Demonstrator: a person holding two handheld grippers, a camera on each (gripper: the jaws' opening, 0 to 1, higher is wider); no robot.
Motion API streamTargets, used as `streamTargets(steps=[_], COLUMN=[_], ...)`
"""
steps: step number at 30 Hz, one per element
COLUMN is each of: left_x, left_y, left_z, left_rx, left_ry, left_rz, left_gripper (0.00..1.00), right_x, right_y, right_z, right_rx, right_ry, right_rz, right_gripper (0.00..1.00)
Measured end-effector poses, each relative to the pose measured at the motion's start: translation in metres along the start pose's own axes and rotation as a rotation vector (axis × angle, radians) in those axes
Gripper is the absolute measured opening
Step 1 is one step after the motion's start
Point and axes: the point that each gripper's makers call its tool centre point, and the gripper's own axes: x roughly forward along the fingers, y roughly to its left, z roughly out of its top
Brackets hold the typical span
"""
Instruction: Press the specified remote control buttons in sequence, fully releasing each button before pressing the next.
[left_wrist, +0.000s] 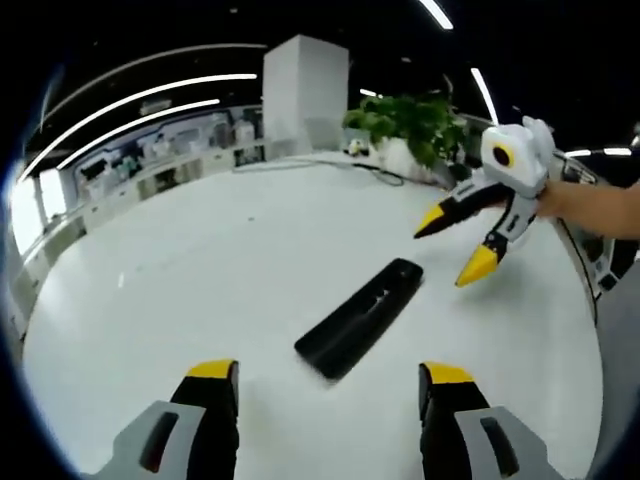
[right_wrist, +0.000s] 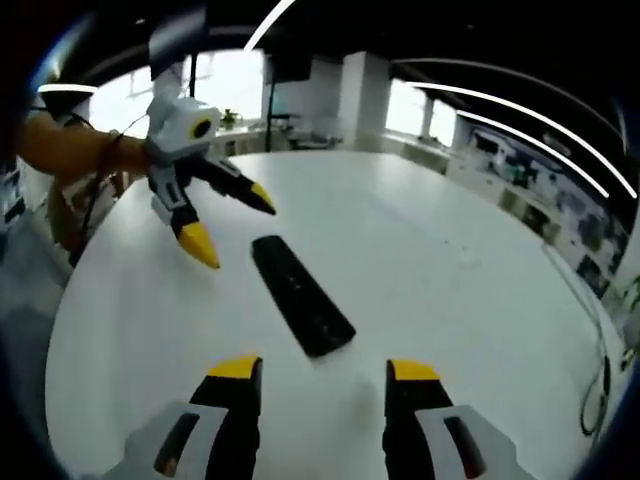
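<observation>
Both grippers hang over the table with their jaws spread wide and nothing between them. From the left gripper view, the left gripper (left_wrist: 330, 385) shows its two yellow-tipped black jaws rising from the bottom, well apart, with bare tabletop in the gap. The right gripper (left_wrist: 458, 250) comes in from the right, held in a person's hand (left_wrist: 590, 205), its two yellow-tipped jaws splayed and pointing down toward the table, just beside the far end of the remote without touching it.

Going by size: the white table (left_wrist: 200, 260) is round and broad, taking up most of the scene. Behind it stands a tall white pillar (left_wrist: 305, 90), with long strips of ceiling light curving overhead. A leafy green plant (left_wrist: 410, 125) sits at the table's far edge, beside a thin cable trailing across the surface.

The remote (left_wrist: 362, 316) is a slim black bar lying flat on the table, angled across the middle, a short way beyond the left gripper's jaw tips and between the two grippers.

From the right gripper view, the right gripper (right_wrist: 325, 370) has its own jaws parted over the table (right_wrist: 450, 260), and the remote (right_wrist: 300, 295) lies just ahead of them. The left gripper (right_wrist: 235, 225) is at upper left, jaws apart, near the remote's far end.
</observation>
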Motion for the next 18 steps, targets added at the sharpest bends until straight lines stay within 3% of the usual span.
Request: streamTargets(steps=[18], left_x=[0.018], left_y=[0.000], left_z=[0.002], left_rx=[0.078], left_ry=[0.034], left_rz=[-0.108], left_gripper=[0.73], right_x=[0.014], right_y=[-0.005], right_z=[0.007], right_rx=[-0.075], right_ry=[0.009], right_rz=[0.088], right_gripper=[0.45])
